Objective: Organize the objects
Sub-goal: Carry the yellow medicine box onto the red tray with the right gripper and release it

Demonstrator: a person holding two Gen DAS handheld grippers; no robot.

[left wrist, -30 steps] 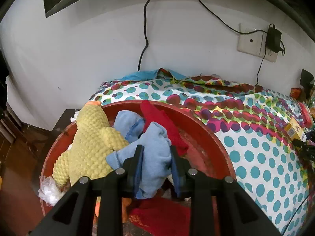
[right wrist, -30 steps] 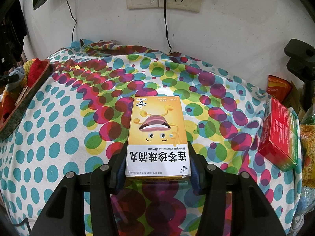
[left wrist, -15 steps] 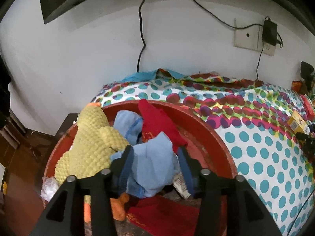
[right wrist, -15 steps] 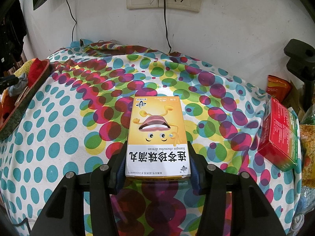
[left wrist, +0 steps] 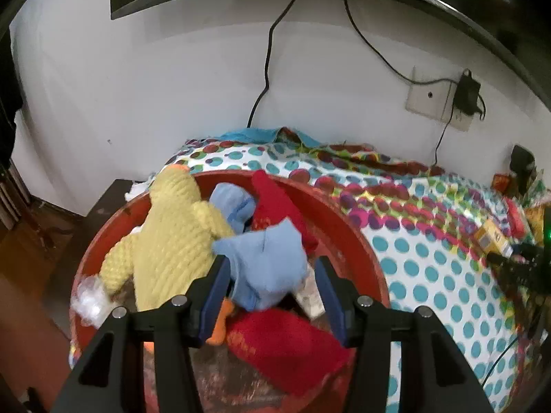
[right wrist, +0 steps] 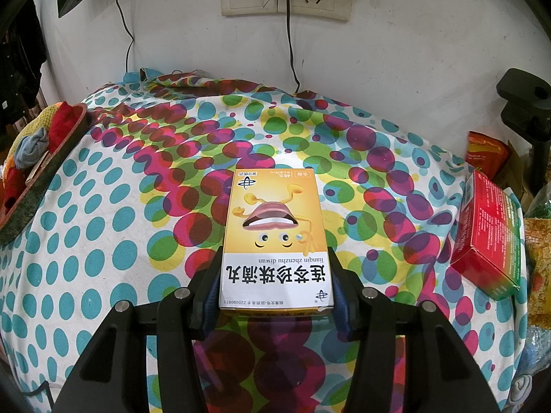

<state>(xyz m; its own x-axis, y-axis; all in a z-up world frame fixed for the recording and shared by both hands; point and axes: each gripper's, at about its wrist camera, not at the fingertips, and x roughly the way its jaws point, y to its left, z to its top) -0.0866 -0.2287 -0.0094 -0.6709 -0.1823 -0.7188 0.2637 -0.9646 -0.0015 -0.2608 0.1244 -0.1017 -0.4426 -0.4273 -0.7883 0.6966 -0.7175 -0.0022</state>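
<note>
left claw [left wrist: 272, 277]: spread, jaws just opened, blue cloth [left wrist: 267, 263] loose between them, pads off it
blue cloth: in red basin [left wrist: 358, 237], beside yellow knitted toy [left wrist: 168, 237]
right claw [right wrist: 275, 278]: pinching yellow box [right wrist: 275, 237] by its near end
yellow box: on dotted surface [right wrist: 103, 241], red box [right wrist: 489, 234] far right

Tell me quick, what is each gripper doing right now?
Left gripper: open, jaws just opened, blue cloth lies loose between them in the red tub.
Right gripper: shut on the yellow box.
</note>
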